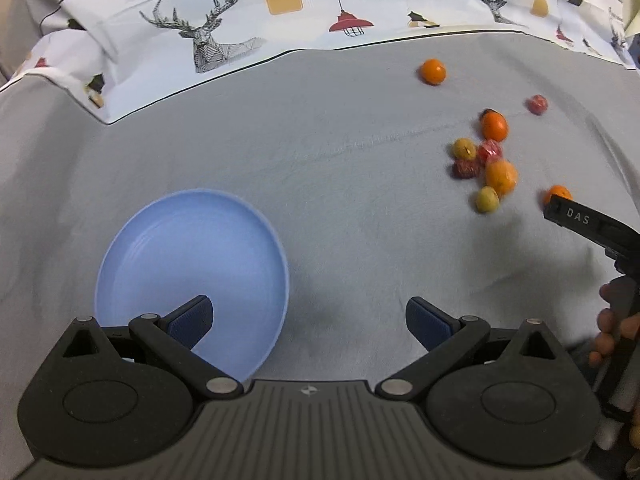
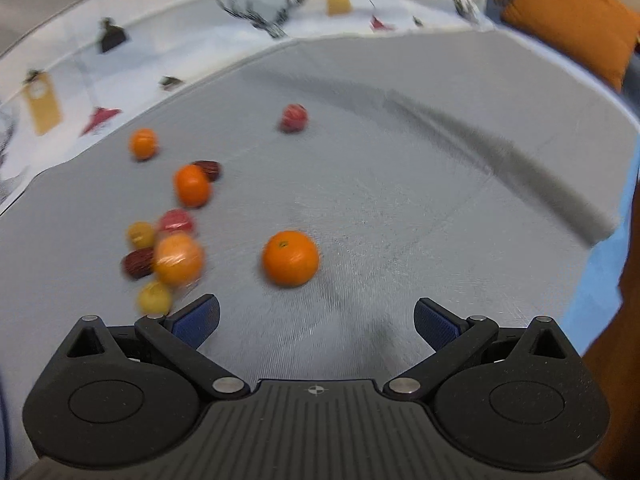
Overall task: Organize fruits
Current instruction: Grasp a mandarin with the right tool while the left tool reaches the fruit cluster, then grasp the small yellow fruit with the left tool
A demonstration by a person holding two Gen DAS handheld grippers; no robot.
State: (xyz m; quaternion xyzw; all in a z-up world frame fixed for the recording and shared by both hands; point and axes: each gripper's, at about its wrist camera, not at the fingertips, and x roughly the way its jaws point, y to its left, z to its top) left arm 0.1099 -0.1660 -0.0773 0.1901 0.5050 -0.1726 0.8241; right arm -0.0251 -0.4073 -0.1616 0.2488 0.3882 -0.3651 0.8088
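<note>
- Both jaw pairs are seen spread wide w/ nothing between them: left gripper over the grey cloth, right gripper likewise.
- Blue plate is seen empty, just ahead of the left gripper's left finger, flat on the cloth.
- Large orange is seen just ahead of the right gripper, apart from the rest.
- Cluster of small fruit (orange, yellow, dark red, pink-red) is found front-left in the right wrist view; more oranges and a red fruit lie scattered beyond.
- "DAS" is read on the black part at the right edge of the left wrist view, w/ a hand below it.
- "FASHION HOME" is read on the printed white cloth at the far edge, w/ deer heads and lamps.
- Orange cushion is seen far right.
</note>
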